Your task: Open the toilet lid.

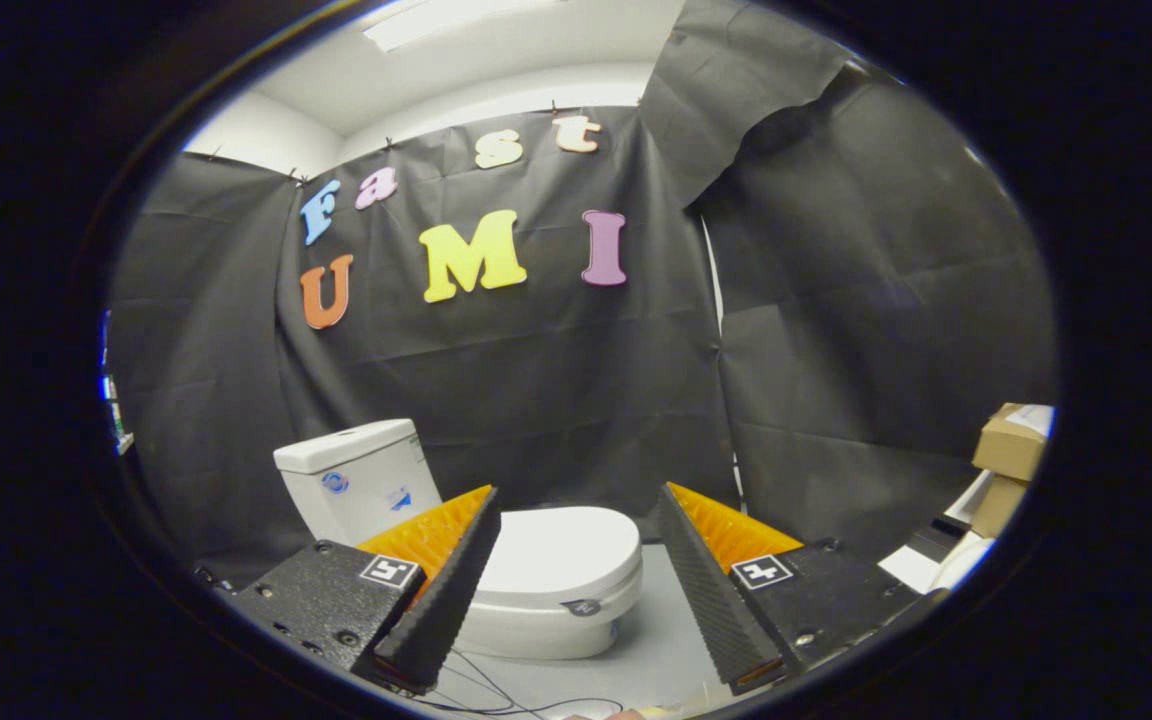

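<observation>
A white toilet stands on the grey floor against the black cloth wall. Its lid (561,550) lies flat and closed over the bowl, and the tank (356,480) rises behind it to the left. My gripper (576,505) is open, its two black fingers with orange backs spread wide. The lid sits beyond and between the fingers, some way off. The left finger (441,590) covers the lid's left edge; the right finger (711,590) is clear of the toilet. Nothing is held.
Cardboard boxes (1011,445) are stacked at the far right beside some white and dark items. Thin black cables (496,690) trail across the grey floor (656,640) in front of the toilet bowl.
</observation>
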Available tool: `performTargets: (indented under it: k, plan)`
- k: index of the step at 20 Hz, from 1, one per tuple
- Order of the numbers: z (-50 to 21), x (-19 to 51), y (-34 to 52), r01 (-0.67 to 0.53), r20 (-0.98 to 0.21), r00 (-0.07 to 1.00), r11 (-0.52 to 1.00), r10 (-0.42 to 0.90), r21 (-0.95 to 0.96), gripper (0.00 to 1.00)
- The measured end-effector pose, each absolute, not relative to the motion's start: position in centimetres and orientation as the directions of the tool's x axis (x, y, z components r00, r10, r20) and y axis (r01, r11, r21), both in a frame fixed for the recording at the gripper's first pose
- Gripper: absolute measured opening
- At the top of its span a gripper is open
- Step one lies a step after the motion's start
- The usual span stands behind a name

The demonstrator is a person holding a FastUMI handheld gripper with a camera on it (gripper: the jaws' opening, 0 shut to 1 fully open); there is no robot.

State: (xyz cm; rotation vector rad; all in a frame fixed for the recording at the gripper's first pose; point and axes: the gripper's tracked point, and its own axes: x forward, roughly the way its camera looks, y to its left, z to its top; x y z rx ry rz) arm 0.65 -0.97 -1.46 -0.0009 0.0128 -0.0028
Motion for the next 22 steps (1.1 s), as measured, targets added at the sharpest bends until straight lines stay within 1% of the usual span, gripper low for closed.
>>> performTargets:
  k: [5, 15, 18, 22]
  plan:
    - [-2.0, 0.7, -0.9, 0.001, -0.014, 1.000, 1.000, -0.001, -0.007, 0.98]
    - [-3.0, 0.9, -0.9, 0.036, 0.018, 0.999, 0.994, -0.034, -0.101, 0.98]
    - [-4.9, 1.9, -0.3, 0.047, -0.022, 0.999, 0.993, -0.050, -0.112, 0.98]
    - [-8.1, 4.5, 1.5, 0.050, -0.106, 0.993, 0.998, -0.053, -0.029, 0.98]
